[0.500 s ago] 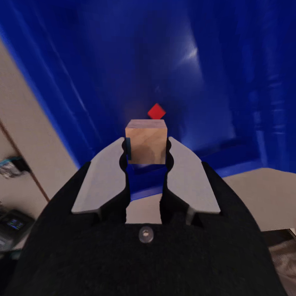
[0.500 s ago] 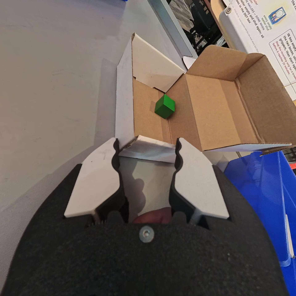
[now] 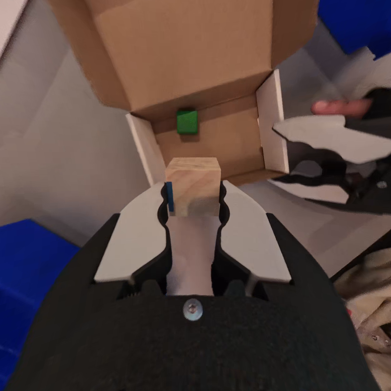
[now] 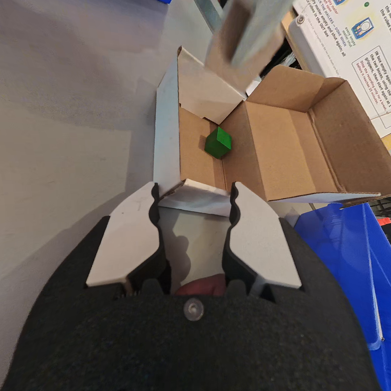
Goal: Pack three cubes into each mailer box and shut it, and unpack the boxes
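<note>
left gripper point(image 3: 193, 197): clamped on a wooden cube point(image 3: 193, 186) with one blue face, held just before the near wall of the mailer box point(image 3: 273, 127)
right gripper point(image 4: 193, 200): jaws apart, nothing between; tips at the box's near white wall
room: box lid swung back, floor mostly bare
cubes, count: two; green cube point(image 4: 218, 142) alone inside, at the back fold
mailer boxes, count: one
blue bin point(image 4: 347, 254): beside the box, cut off by the frame
unclear: blurred shape top of right wrist view
</note>
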Demonstrator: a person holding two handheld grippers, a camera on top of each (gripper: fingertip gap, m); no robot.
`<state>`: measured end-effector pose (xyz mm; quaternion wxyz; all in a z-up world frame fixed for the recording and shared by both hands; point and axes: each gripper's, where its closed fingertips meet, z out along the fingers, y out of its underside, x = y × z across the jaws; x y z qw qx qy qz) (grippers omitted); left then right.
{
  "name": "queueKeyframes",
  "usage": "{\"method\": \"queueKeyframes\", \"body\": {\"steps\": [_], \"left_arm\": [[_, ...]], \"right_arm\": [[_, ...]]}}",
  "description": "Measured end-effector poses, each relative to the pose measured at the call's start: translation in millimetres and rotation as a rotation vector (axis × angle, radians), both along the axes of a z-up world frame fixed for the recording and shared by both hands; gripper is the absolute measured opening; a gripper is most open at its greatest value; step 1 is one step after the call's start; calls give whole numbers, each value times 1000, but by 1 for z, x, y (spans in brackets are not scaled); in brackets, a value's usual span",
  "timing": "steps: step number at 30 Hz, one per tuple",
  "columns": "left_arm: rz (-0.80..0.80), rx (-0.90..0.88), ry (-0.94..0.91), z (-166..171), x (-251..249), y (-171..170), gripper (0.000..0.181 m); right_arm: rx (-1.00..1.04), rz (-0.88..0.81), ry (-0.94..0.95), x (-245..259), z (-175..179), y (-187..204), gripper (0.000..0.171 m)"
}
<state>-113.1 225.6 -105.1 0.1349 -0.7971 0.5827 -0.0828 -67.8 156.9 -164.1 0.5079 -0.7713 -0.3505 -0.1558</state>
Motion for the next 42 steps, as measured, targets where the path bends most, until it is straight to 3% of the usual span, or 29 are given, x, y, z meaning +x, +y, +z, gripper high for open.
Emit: {"method": "queueKeyframes", "body": {"steps": [5,13,19,21,23,28,32,35,39,42], "left_arm": [[20,-98,127,-45,17,6,45],[-47,-166,167,-79,34,-22,45],[-40,-130,147,-75,31,-21,48],[-40,-121,93,-62,28,-22,65],[-38,-119,1,-38,22,-23,60],[49,78,-118,34,-54,3,58],[39,306,-74,63,-141,41,55],[-34,248,-55,34,-195,52,46],[-7,92,-13,-15,-245,78,53],[4,130,134,-46,-287,107,53]], "right_arm": [[-2,1,3,0,0,0,65],[-2,2,2,0,0,1,64],[-2,2,3,0,0,1,64],[-2,2,2,0,0,1,64],[-2,2,3,0,0,2,64],[-2,1,2,0,1,2,64],[-2,1,3,0,1,2,64],[-3,1,3,0,1,2,64],[-3,2,3,0,1,2,64],[-2,1,3,0,1,3,64]]}}
